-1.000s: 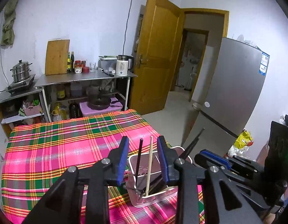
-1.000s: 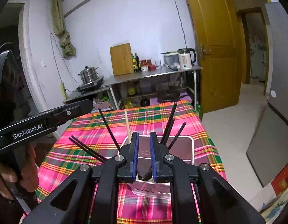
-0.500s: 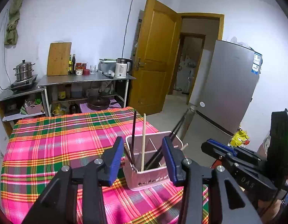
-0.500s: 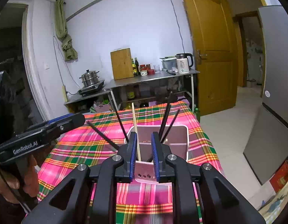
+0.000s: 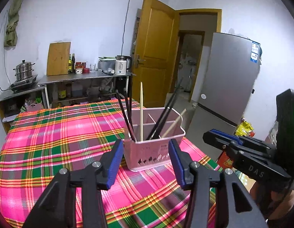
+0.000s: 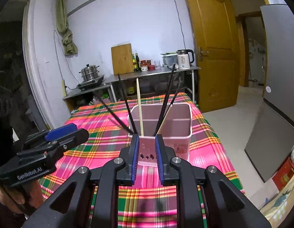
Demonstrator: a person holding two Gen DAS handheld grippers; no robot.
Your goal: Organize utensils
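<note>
A pink divided utensil holder (image 5: 153, 151) (image 6: 177, 140) stands on the plaid tablecloth (image 5: 51, 142) near the table's right edge. Several black chopsticks (image 5: 127, 114) (image 6: 126, 104) and light wooden chopsticks (image 5: 141, 110) (image 6: 139, 104) stand in its near compartments. My left gripper (image 5: 146, 160) is open and empty, just in front of the holder. My right gripper (image 6: 146, 157) is open a little and empty, its fingertips just short of the holder's near wall. The right gripper also shows in the left wrist view (image 5: 240, 152), and the left gripper in the right wrist view (image 6: 51, 142).
A steel shelf (image 5: 86, 77) with a kettle (image 5: 121, 66), bottles and a cutting board (image 5: 58, 58) stands behind the table. A steamer pot (image 5: 24, 71) sits at the left. A fridge (image 5: 228, 79) and an open door (image 5: 154, 57) are to the right.
Both grippers have drawn back from the holder and dropped lower. The left jaws have opened wider. The right jaws have opened a little.
</note>
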